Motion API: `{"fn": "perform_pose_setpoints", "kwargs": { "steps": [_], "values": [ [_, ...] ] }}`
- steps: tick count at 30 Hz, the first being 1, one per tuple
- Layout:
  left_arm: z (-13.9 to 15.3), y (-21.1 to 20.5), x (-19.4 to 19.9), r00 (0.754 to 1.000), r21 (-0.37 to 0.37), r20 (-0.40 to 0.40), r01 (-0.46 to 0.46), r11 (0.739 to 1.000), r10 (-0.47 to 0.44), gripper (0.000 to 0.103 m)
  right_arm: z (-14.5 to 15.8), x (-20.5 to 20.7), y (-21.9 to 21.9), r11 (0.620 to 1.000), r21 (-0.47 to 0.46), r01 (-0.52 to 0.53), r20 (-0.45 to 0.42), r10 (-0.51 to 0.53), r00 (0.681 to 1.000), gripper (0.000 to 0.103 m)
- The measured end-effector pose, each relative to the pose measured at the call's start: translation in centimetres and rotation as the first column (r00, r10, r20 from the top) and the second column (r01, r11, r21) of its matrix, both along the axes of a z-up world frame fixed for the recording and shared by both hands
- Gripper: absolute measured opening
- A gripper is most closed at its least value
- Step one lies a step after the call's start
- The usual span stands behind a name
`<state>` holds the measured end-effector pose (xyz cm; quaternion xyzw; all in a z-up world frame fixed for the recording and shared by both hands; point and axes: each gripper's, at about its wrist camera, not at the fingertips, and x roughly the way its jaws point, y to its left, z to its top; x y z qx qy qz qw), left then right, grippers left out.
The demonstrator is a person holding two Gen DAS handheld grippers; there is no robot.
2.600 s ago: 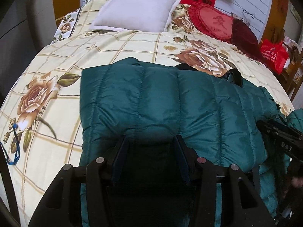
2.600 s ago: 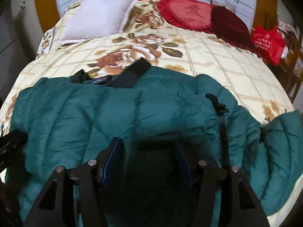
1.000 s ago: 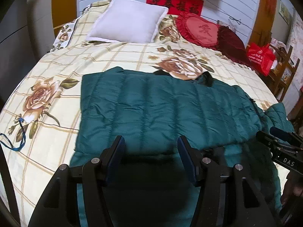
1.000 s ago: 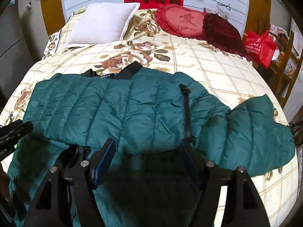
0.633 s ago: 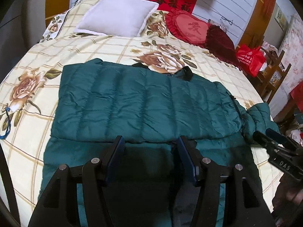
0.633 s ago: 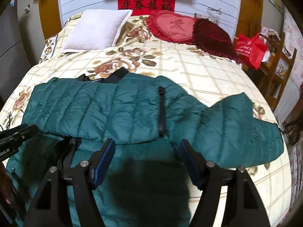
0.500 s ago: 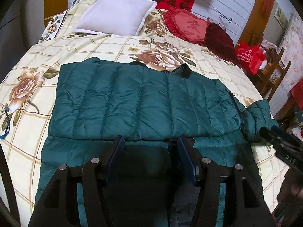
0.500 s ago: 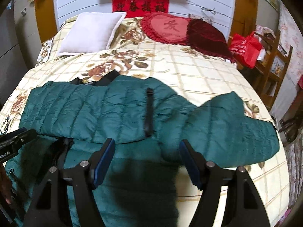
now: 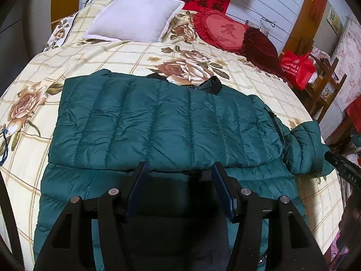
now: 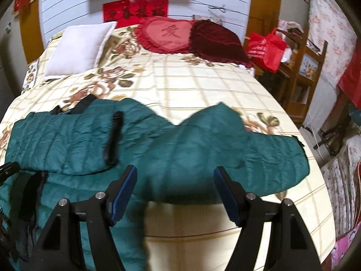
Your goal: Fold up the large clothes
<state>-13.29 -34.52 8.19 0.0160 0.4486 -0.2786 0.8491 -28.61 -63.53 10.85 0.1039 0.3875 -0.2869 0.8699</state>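
Here the green puffer jacket point(image 9: 167, 122) lies folded across the middle of the floral bedspread point(image 9: 90, 54), its sleeve point(image 10: 237, 149) stretching toward the right of the frame. The left gripper point(image 9: 179, 174) and right gripper point(image 10: 175, 181) both hover released above it, grasping nothing.

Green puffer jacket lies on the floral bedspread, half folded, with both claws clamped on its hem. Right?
Not quite. The green puffer jacket does lie half folded on the floral bedspread, but both wrist views show the left claw and right claw open, gripping nothing.
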Motion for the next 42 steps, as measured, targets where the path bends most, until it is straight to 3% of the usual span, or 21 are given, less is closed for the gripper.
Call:
{"fn": "perform_pose_setpoints", "kwargs": {
  "steps": [8, 12, 18, 33, 42],
  "values": [
    [-0.2, -1.0, -0.3, 1.000, 0.002, -0.001, 0.012, 1.000, -0.012, 0.039, -0.6, -3.1, -6.6, 0.992, -0.008, 0.125, -0.007, -0.125, 0.992, 0.074],
    [-0.6, -1.3, -0.3, 1.000, 0.007, -0.005, 0.016, 1.000, -0.016, 0.039, -2.2, -5.0, -11.4, 0.972, 0.033, 0.232, -0.030, -0.231, 0.972, 0.075],
    [-1.3, -1.5, 0.2, 1.000, 0.018, -0.010, 0.006, 1.000, -0.006, 0.039, -4.0, -7.2, -15.9, 0.946, 0.004, 0.323, -0.070, -0.322, 0.944, 0.075],
    [-1.5, -1.5, 0.6, 1.000, -0.013, -0.004, -0.012, 1.000, 0.012, 0.039, -5.9, -9.2, -21.3, 0.918, 0.007, 0.396, -0.084, -0.394, 0.915, 0.075],
    [-2.0, -1.8, 0.1, 1.000, 0.002, -0.013, 0.010, 1.000, -0.009, 0.039, -8.1, -10.9, -24.6, 0.890, 0.121, 0.439, -0.040, -0.437, 0.898, 0.075]
  ]
}}
